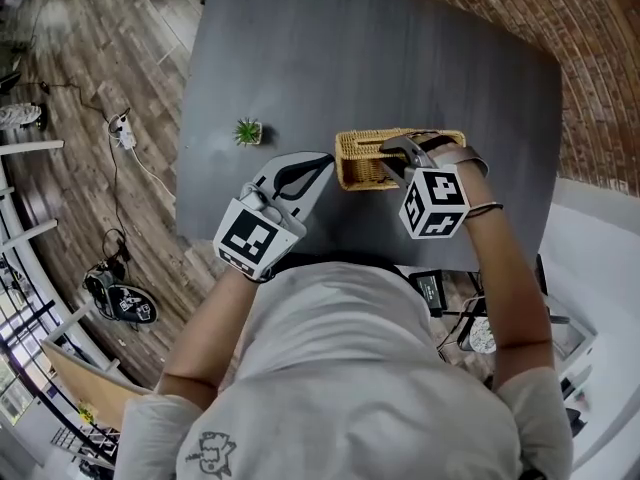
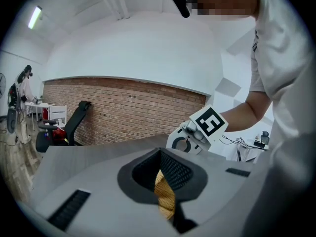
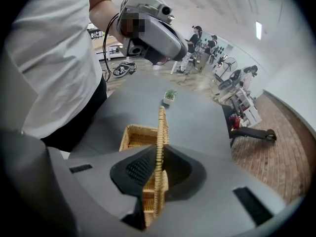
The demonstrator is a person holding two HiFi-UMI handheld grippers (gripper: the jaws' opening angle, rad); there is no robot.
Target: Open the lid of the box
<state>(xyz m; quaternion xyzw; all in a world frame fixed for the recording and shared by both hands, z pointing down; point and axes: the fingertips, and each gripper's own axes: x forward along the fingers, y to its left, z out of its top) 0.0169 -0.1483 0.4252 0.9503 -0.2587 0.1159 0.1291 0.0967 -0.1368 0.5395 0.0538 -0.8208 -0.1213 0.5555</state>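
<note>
A wicker box (image 1: pixel 362 164) stands on the dark grey table (image 1: pixel 380 58) just in front of me. My left gripper (image 1: pixel 325 163) reaches its left end; in the left gripper view (image 2: pixel 165 181) the pads are shut on a strip of the box's woven wall (image 2: pixel 164 197). My right gripper (image 1: pixel 400 153) hangs over the box. In the right gripper view (image 3: pixel 158 167) its pads are shut on the thin wicker lid (image 3: pixel 160 132), which stands on edge above the open box (image 3: pixel 136 137). The inside of the box shows beneath the lid.
A small potted plant (image 1: pixel 248 131) sits on the table left of the box, also in the right gripper view (image 3: pixel 169 97). The table's near edge runs right by my body. Cables and gear lie on the wooden floor (image 1: pixel 120 133) to the left.
</note>
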